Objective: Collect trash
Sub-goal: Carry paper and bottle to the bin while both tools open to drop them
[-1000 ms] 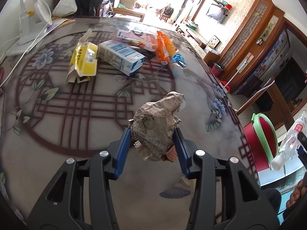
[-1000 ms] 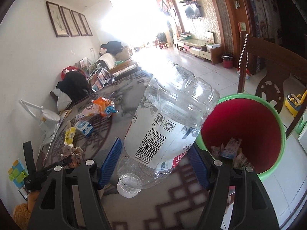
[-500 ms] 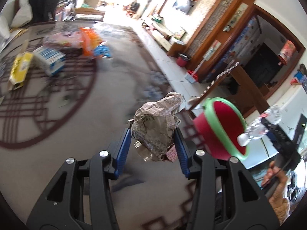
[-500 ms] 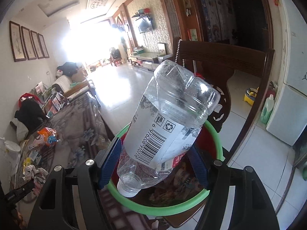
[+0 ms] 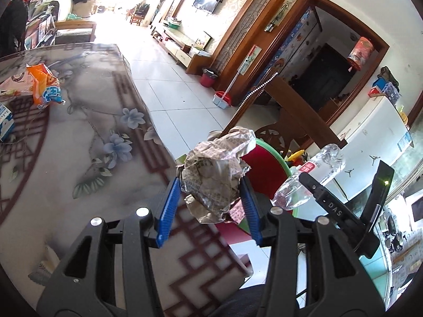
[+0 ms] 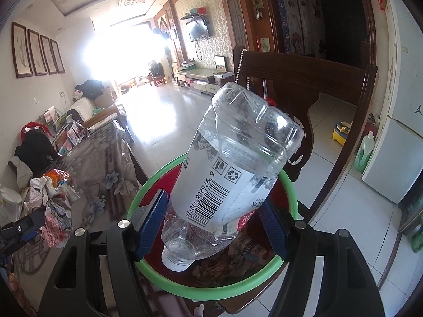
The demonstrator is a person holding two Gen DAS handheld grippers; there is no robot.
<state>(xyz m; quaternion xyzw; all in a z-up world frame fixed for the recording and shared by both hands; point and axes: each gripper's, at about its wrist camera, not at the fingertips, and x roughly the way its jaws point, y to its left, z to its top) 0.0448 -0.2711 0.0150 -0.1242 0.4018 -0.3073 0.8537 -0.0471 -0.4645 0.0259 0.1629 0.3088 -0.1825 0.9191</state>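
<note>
Right tool [image 6: 214, 227]: clamping bottle [image 6: 235, 174]; bin [image 6: 289, 185] directly below. Spread pads fully.
Left tool [image 5: 210, 206]: clamping paper [image 5: 214, 177]; bin [image 5: 267, 166] ahead. Advance first.

Clear plastic bottle [image 6: 238, 163] with white label, black barcode and a red label edge, between blue finger pads [image 6: 152, 222]. Bin [image 6: 211, 292]: bright green rim, red wall inside and out. Crumpled wrapper [image 5: 215, 177]: brown-grey with dark printed characters (silvery where the foil side shows). Tablecloth [image 5: 87, 163]: grey-beige, maroon lattice lines, pale blue flowers. Snack bag [image 5: 43, 87]: orange and blue.
</note>
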